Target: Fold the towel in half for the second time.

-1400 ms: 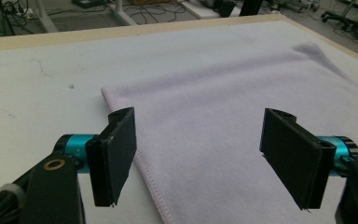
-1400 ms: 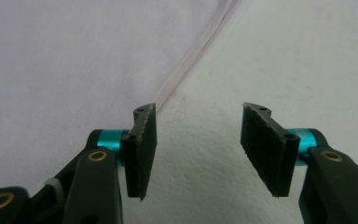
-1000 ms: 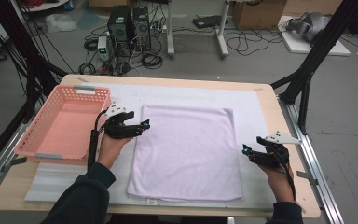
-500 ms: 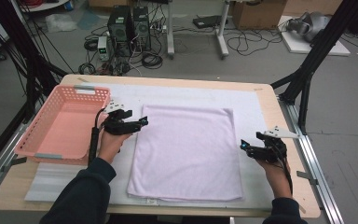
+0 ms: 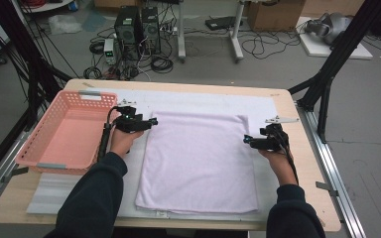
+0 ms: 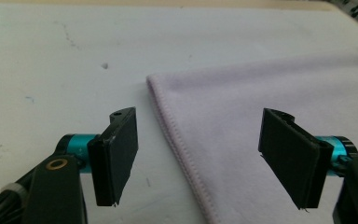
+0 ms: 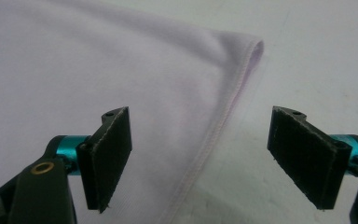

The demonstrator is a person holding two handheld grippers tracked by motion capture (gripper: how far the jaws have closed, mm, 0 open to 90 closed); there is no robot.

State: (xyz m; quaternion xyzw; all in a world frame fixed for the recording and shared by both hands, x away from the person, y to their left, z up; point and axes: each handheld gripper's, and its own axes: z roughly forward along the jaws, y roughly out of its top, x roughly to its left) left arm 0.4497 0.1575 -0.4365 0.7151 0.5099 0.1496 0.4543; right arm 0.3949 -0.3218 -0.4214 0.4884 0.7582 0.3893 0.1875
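- Forearms in dark sleeves come in from the near edge of the table, one on each side of the towel.
- Left tongs lie low and level at the towel's far left corner, tips pointing inward toward the cloth. Their jaws have just been closing a little but stand wide apart; the towel's stitched left hem runs up between them, and neither pad presses on it.
- Right tongs sit at the towel's right edge, a bit nearer the person than the far right corner, tips pointing inward. Their jaws have just been opening and stand wide; the right hem passes between them, untouched by the pads.
- Pale lilac, the towel lies spread flat on a white mat in the middle of the table, roughly rectangular, smooth, with neat sewn edges and rounded corners.
- Just beside the left hand, a pink basket rests at the table's left side.
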